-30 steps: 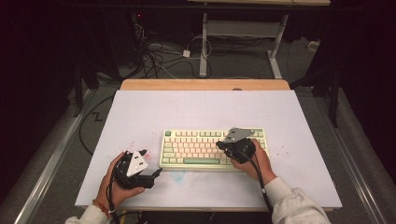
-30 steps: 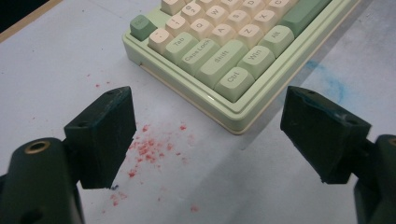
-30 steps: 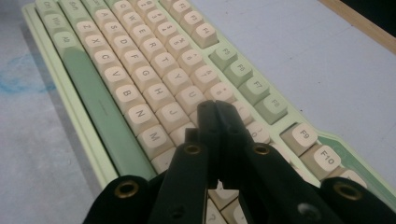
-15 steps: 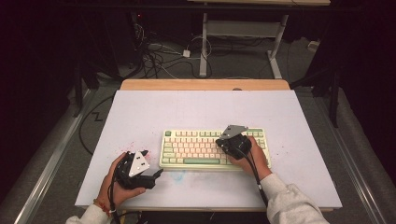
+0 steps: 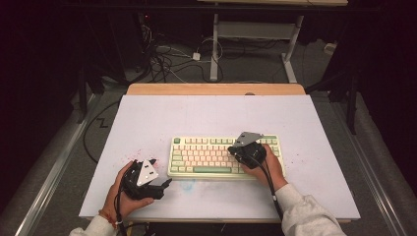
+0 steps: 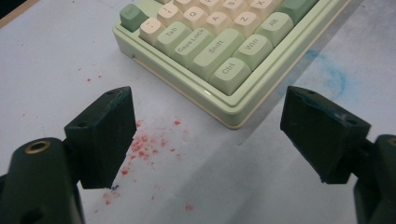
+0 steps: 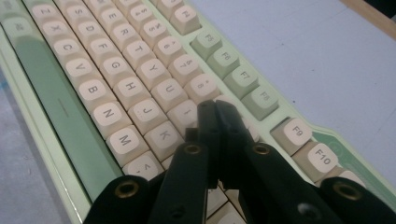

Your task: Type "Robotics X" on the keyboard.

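High view: keyboard lies lengthwise left-to-right, spacebar nearest.

Green-and-cream keyboard; red-speckled white table.

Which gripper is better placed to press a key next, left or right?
Right, probably. The right gripper is shut, its tips over the keyboard near the I/O keys. The left gripper is open, on the table off the keyboard's Ctrl corner.
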`<state>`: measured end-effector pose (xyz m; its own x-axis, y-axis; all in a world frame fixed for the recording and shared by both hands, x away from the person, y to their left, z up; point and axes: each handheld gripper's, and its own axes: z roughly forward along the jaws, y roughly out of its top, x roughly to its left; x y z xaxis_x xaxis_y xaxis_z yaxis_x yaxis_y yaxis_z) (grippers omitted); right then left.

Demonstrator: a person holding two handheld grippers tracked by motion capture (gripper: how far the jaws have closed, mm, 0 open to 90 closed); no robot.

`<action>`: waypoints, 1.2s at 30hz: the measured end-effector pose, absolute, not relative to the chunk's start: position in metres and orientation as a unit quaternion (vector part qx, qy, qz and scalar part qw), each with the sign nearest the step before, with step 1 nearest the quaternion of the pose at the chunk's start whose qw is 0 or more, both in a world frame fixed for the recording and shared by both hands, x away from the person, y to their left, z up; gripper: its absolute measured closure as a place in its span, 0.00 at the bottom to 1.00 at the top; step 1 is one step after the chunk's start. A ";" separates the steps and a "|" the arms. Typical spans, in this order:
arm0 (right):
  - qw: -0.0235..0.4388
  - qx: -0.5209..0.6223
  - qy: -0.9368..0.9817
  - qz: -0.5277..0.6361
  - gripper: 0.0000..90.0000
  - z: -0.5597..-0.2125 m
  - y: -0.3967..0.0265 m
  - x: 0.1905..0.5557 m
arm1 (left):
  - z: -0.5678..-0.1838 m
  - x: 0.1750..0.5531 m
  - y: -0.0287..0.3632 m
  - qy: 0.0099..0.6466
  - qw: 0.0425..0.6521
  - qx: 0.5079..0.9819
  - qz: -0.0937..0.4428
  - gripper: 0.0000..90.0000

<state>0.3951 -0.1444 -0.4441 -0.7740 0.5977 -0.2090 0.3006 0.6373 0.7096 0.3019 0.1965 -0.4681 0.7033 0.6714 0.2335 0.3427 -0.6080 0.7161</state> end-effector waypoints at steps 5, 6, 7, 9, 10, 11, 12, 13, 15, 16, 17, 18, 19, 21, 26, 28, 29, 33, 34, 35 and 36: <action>0.223 0.251 0.870 0.360 0.99 -0.436 -0.148 0.390 | -0.468 0.302 0.195 0.292 0.327 0.864 0.249 0.19; 0.224 0.250 0.868 0.365 0.99 -0.434 -0.149 0.389 | -0.468 0.302 0.195 0.291 0.326 0.864 0.249 0.19; 0.224 0.250 0.867 0.370 0.99 -0.433 -0.149 0.388 | -0.468 0.302 0.195 0.291 0.328 0.864 0.248 0.19; 0.227 0.249 0.864 0.374 0.98 -0.430 -0.151 0.386 | -0.468 0.302 0.195 0.291 0.327 0.864 0.247 0.19; 0.227 0.249 0.863 0.378 0.98 -0.428 -0.152 0.385 | -0.469 0.302 0.195 0.291 0.326 0.865 0.247 0.19; 0.229 0.247 0.862 0.380 0.98 -0.427 -0.153 0.384 | -0.469 0.303 0.195 0.291 0.327 0.865 0.246 0.19; 0.229 0.247 0.860 0.382 0.97 -0.425 -0.153 0.384 | -0.469 0.303 0.195 0.290 0.326 0.866 0.245 0.19; 0.230 0.248 0.858 0.386 0.96 -0.424 -0.155 0.383 | -0.469 0.303 0.194 0.290 0.325 0.866 0.245 0.19; 0.232 0.249 0.855 0.391 0.94 -0.422 -0.157 0.381 | -0.469 0.303 0.194 0.290 0.327 0.866 0.244 0.19; 0.233 0.249 0.855 0.392 0.93 -0.421 -0.157 0.381 | -0.469 0.303 0.194 0.290 0.327 0.866 0.243 0.19; 0.233 0.249 0.853 0.396 0.92 -0.420 -0.159 0.379 | -0.469 0.303 0.194 0.289 0.327 0.866 0.243 0.19; 0.233 0.248 0.852 0.399 0.91 -0.419 -0.160 0.378 | -0.469 0.303 0.194 0.289 0.326 0.867 0.243 0.19; 0.234 0.250 0.851 0.399 0.89 -0.419 -0.161 0.377 | -0.469 0.303 0.193 0.289 0.326 0.867 0.243 0.19; 0.236 0.249 0.847 0.406 0.83 -0.417 -0.164 0.375 | -0.469 0.303 0.193 0.289 0.327 0.866 0.242 0.19; 0.239 0.247 0.837 0.425 0.68 -0.411 -0.171 0.367 | -0.469 0.303 0.192 0.288 0.325 0.868 0.241 0.19; 0.244 0.246 0.833 0.431 0.59 -0.409 -0.173 0.363 | -0.469 0.302 0.192 0.288 0.325 0.868 0.240 0.19; 0.247 0.245 0.832 0.433 0.55 -0.408 -0.175 0.362 | -0.469 0.302 0.192 0.287 0.325 0.869 0.240 0.19; 0.256 0.244 0.822 0.446 0.43 -0.405 -0.181 0.354 | -0.469 0.302 0.192 0.287 0.325 0.868 0.241 0.19; 0.261 0.243 0.821 0.445 0.41 -0.405 -0.183 0.352 | -0.469 0.302 0.192 0.288 0.326 0.868 0.242 0.19; 0.267 0.243 0.821 0.442 0.37 -0.405 -0.184 0.349 | -0.468 0.302 0.192 0.288 0.327 0.867 0.242 0.19; 0.271 0.244 0.819 0.443 0.36 -0.405 -0.187 0.347 | -0.468 0.302 0.192 0.288 0.327 0.867 0.242 0.19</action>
<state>0.3473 -0.1865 -0.4053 -0.7342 0.6395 -0.2279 0.1599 0.4891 0.8574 0.3017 0.1919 -0.4679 0.7175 0.6572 0.2309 0.3410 -0.6205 0.7062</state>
